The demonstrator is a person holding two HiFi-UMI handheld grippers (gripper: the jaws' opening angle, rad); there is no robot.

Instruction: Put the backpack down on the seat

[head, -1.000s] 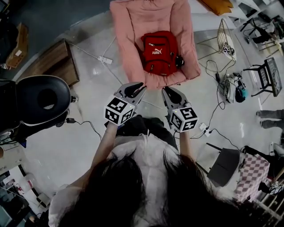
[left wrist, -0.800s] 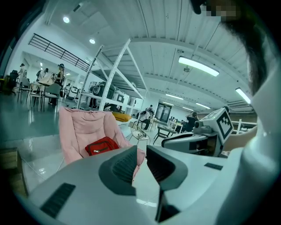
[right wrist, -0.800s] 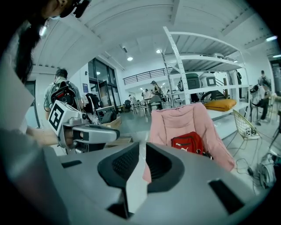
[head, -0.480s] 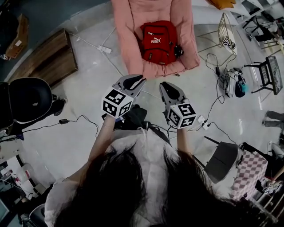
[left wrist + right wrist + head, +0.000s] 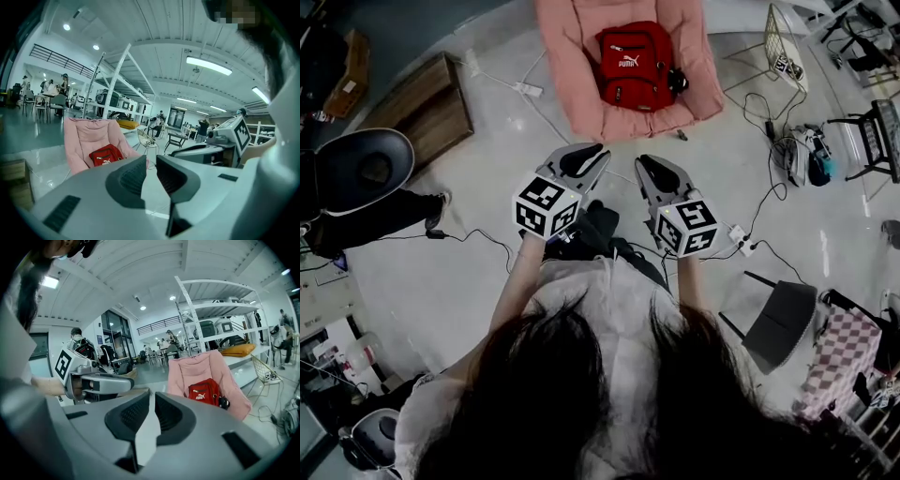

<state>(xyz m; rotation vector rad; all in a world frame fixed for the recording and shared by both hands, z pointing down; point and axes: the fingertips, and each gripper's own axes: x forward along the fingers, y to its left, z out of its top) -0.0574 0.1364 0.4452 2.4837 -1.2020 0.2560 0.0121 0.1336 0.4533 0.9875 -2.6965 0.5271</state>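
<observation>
The red backpack [image 5: 630, 67] lies on the seat of the pink chair [image 5: 567, 84], with no gripper touching it. Both grippers hang in front of the person, well short of the chair. My left gripper [image 5: 603, 151] is open by a narrow gap and holds nothing. My right gripper [image 5: 639, 161] is closing, with only a slit left between its jaws and nothing in it. The left gripper view shows the backpack [image 5: 106, 155] and chair [image 5: 82, 138] far beyond the jaws. In the right gripper view the backpack [image 5: 206, 392] sits equally far off.
A wooden platform [image 5: 417, 117] and a black round chair [image 5: 361, 169] stand at the left. Cables and a power strip [image 5: 739, 242] run across the floor. A wire basket [image 5: 783, 52], a dark stool [image 5: 778, 323] and a checkered bag [image 5: 834, 361] are at the right.
The chair and backpack have slid towards the top of the head view, so they are farther from both grippers. Both grippers stay empty.
</observation>
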